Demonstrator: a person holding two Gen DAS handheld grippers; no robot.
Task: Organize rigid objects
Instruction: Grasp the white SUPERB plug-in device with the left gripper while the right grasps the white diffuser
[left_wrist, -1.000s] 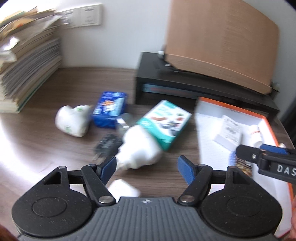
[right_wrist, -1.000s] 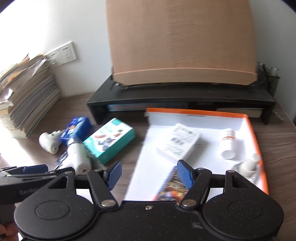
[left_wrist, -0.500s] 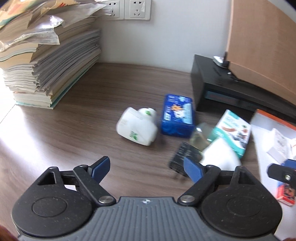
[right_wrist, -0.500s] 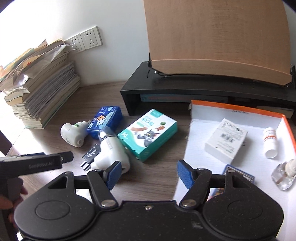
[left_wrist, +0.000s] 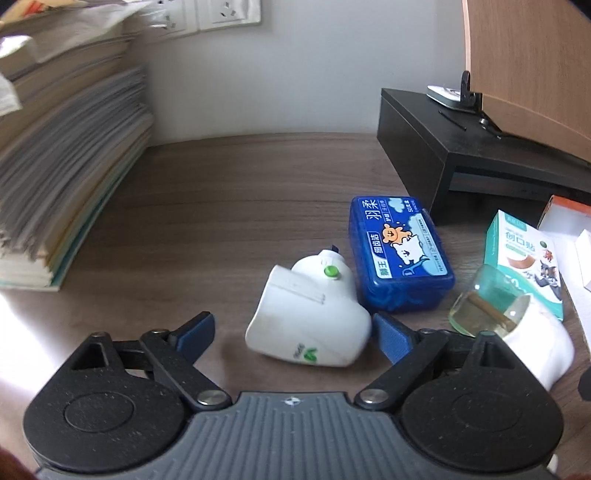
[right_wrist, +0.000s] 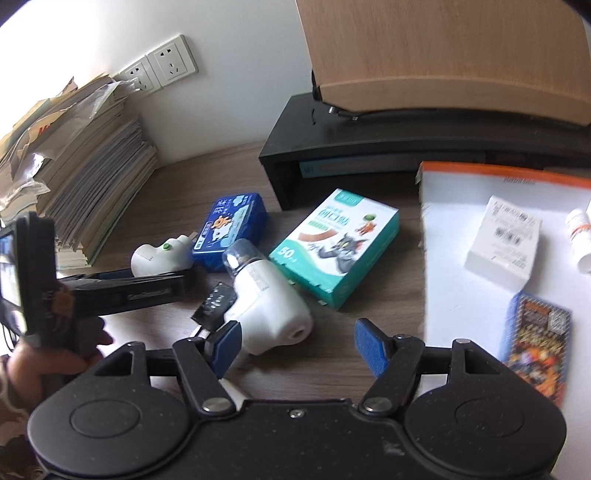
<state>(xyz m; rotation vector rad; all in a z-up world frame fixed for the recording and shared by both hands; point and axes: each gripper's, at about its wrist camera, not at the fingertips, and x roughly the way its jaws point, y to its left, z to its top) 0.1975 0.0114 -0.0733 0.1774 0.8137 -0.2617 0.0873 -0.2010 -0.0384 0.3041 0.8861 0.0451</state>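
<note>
A white plug-in device with a green button (left_wrist: 306, 314) lies on the wooden desk between the fingers of my left gripper (left_wrist: 295, 334). The jaws are closing and the pads stand just clear of it. The right wrist view shows the same device (right_wrist: 162, 254) with the left gripper (right_wrist: 162, 277) around it. A second white device with a glass bottle (right_wrist: 266, 299) lies just ahead of my right gripper (right_wrist: 297, 345), close to its left finger. That gripper is open and holds nothing. A blue floss box (left_wrist: 399, 258) and a teal plaster box (right_wrist: 336, 243) lie behind.
A white tray with an orange rim (right_wrist: 461, 173) at the right holds a white box (right_wrist: 502, 247), a small bottle (right_wrist: 581, 236) and a colourful packet (right_wrist: 535, 339). A black stand (right_wrist: 369, 144) is at the back, a paper stack (left_wrist: 66, 166) at the left, and a black plug (right_wrist: 214, 302) lies by the bottle device.
My left gripper swung left from the bottle device to the green-button device, which now sits between its fingers. My right gripper shifted left and lower, from the tray to the bottle device.
</note>
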